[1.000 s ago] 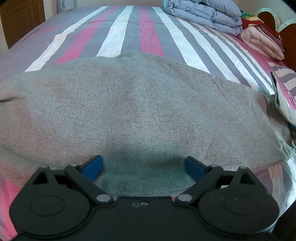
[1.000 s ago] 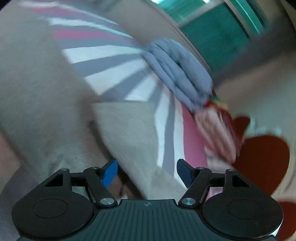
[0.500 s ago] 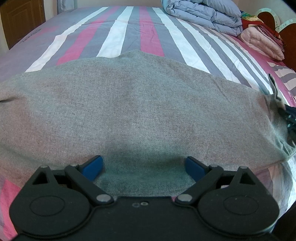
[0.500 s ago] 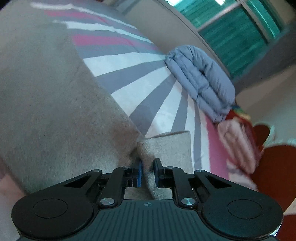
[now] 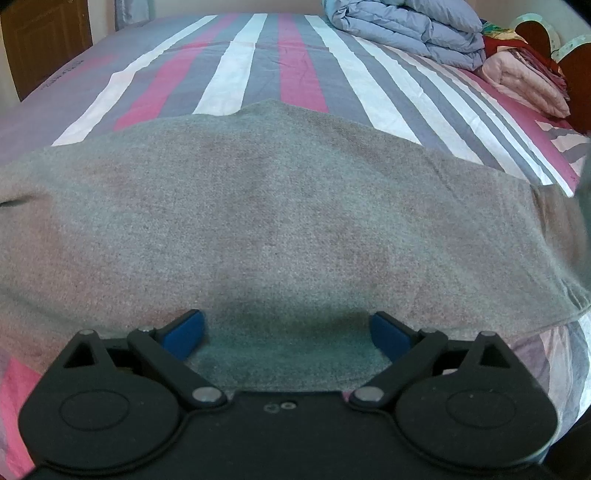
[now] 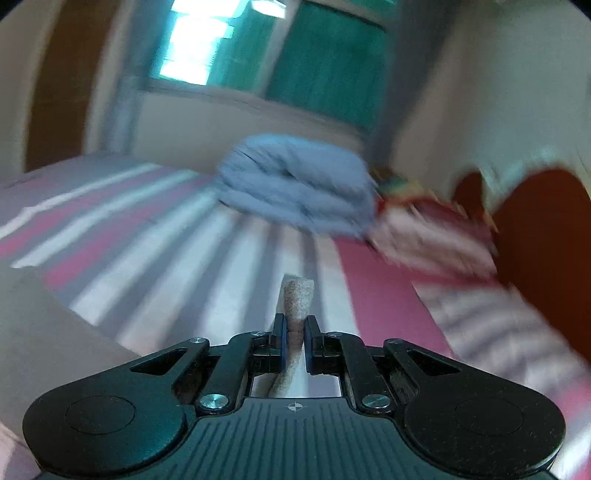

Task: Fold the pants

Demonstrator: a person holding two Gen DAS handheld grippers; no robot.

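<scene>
Nearest, the left gripper (image 5: 288, 332) hangs over the pants (image 5: 280, 229), its two blue-padded fingers (image 5: 184, 334) spread wide with nothing pinched between them, only flat cloth beneath. One pair of pants, grey and fuzzy like fleece or brushed knit, lies spread broad across the bed (image 5: 236, 66); its far edge rises to a soft peak in the middle, and its right end lifts off the mattress into a blur. That lifted end is in the right gripper (image 6: 294, 343), whose pads are pressed together on a narrow, nubbly fold of the same cloth (image 6: 297, 299) that sticks up between them. Past the pants, the bedsheet runs in long stripes of grey, white and pink, smooth with faint creases and bare for a good stretch. Farther back sit one puffy blue quilted duvet (image 5: 410, 29), folded in thick layers, and one folded pink blanket (image 5: 524, 85) beside it at the right edge, against a dark red headboard (image 5: 576, 77).
</scene>
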